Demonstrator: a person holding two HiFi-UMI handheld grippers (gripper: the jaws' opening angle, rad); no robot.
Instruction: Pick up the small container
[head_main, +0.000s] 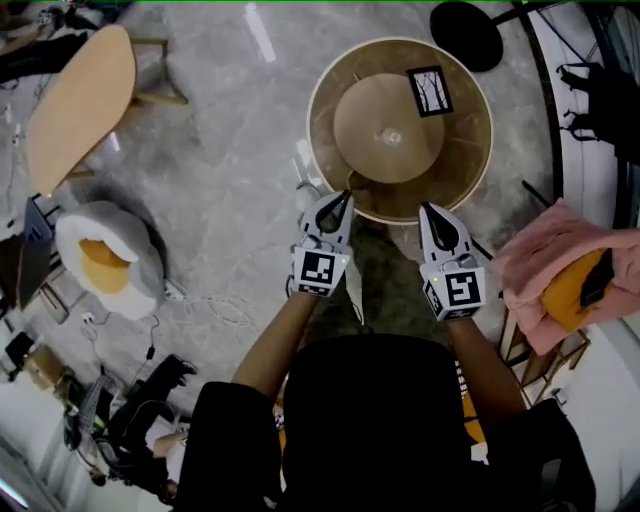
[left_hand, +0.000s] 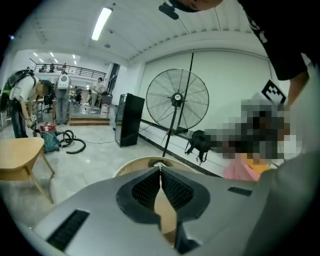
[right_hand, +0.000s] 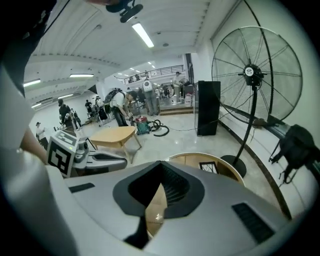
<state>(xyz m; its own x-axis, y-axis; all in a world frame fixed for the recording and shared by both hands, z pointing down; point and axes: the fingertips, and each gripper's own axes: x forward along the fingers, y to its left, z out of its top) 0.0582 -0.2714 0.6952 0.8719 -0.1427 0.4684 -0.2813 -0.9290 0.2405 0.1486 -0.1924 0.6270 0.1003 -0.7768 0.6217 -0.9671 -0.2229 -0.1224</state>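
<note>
A round two-tier wooden table (head_main: 330, 120) stands just ahead of both grippers. On the middle of its raised top disc (head_main: 360, 125) sits a small, shiny, clear thing (head_main: 392, 137), too small to make out; the right gripper view shows it as a glint (right_hand: 157, 216). A black-and-white marker card (head_main: 430, 90) lies on the table's far right. My left gripper (head_main: 347, 194) hangs over the near rim, shut and empty, its pads pressed together (left_hand: 160, 167). My right gripper (head_main: 424, 208) hovers beside it at the near rim, jaws meeting at the tips (right_hand: 160, 163), nothing between them.
A light wooden side table (head_main: 80, 105) and an egg-shaped cushion (head_main: 105, 262) stand on the floor at left. A standing fan's base (head_main: 466, 35) is behind the round table. Pink cloth (head_main: 550, 270) drapes a seat at right. White cables (head_main: 225, 310) trail on the floor.
</note>
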